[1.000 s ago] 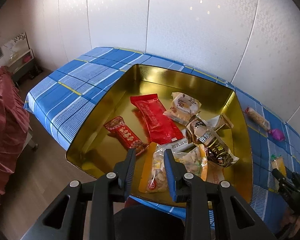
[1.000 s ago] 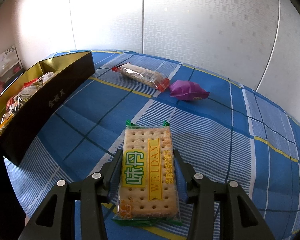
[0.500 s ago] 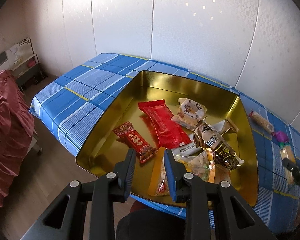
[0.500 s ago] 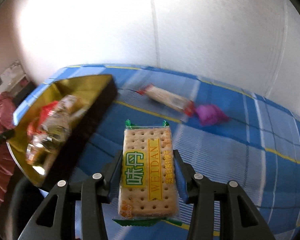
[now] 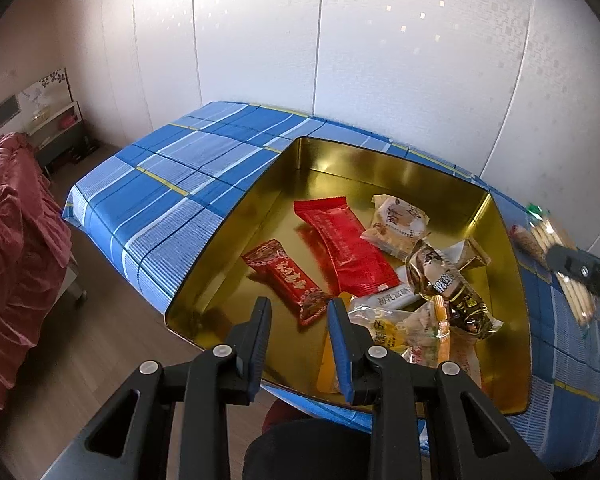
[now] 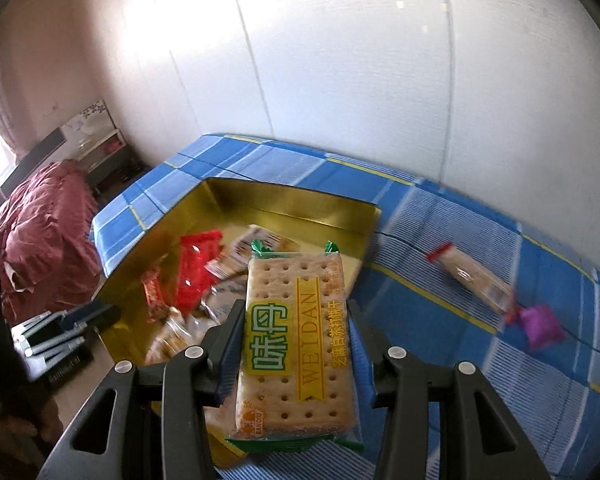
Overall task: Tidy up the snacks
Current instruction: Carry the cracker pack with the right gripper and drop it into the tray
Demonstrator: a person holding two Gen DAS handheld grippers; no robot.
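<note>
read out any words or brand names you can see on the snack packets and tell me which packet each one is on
"WEIDAN": yellow band on the cracker packet held in the right gripper.
"味丹": green label on the same packet.
Small logo at that packet's bottom corner: too small to be sure of.
Print on the packets in the gold tin, including the long red packet: Chinese characters, too small or blurred to read.

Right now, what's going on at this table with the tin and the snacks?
A person is sorting snacks into a gold tin. The right gripper is clamped on a cracker pack and holds it above the tin's near edge. The left gripper hovers over the tin with nothing between its jaws. A long wafer pack and a purple candy lie on the blue checked cloth.
</note>
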